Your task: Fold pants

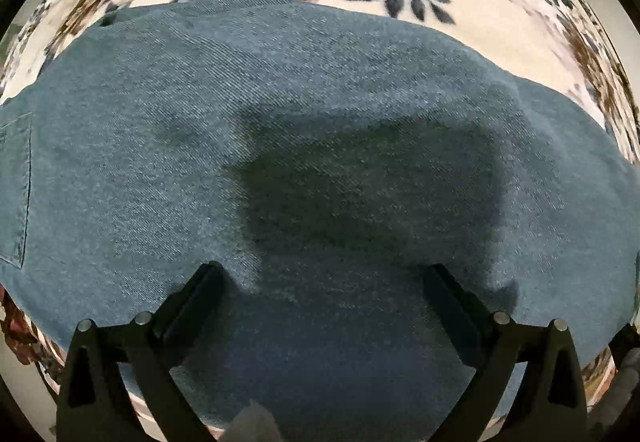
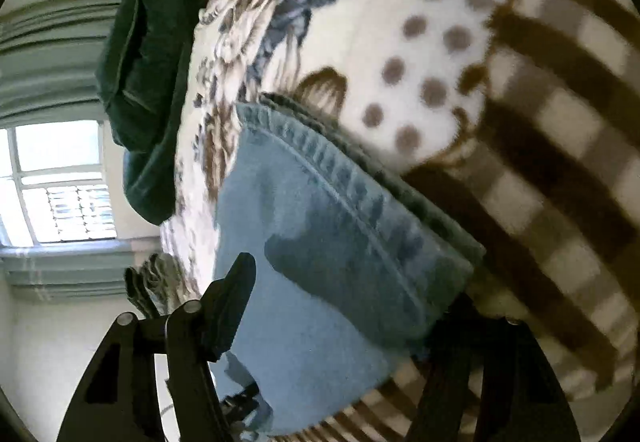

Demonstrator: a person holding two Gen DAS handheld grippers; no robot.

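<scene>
Blue denim pants [image 1: 280, 122] lie flat on a floral blanket [image 1: 480, 2] and fill most of the left wrist view. My left gripper [image 1: 324, 274] hovers just above the denim with its jaws wide apart and nothing between them. In the right wrist view the hemmed leg ends of the pants [image 2: 340, 222] lie stacked at the blanket's edge. My right gripper [image 2: 344, 290] is open around these hems: its left finger [image 2: 232, 302] shows above the cloth, the right finger is hidden under the denim.
A dark green cushion [image 2: 148, 82] lies at the blanket's far end. A window [image 2: 56, 182] and curtains are behind it. The blanket has dotted and striped borders [image 2: 560, 162] beside the hems.
</scene>
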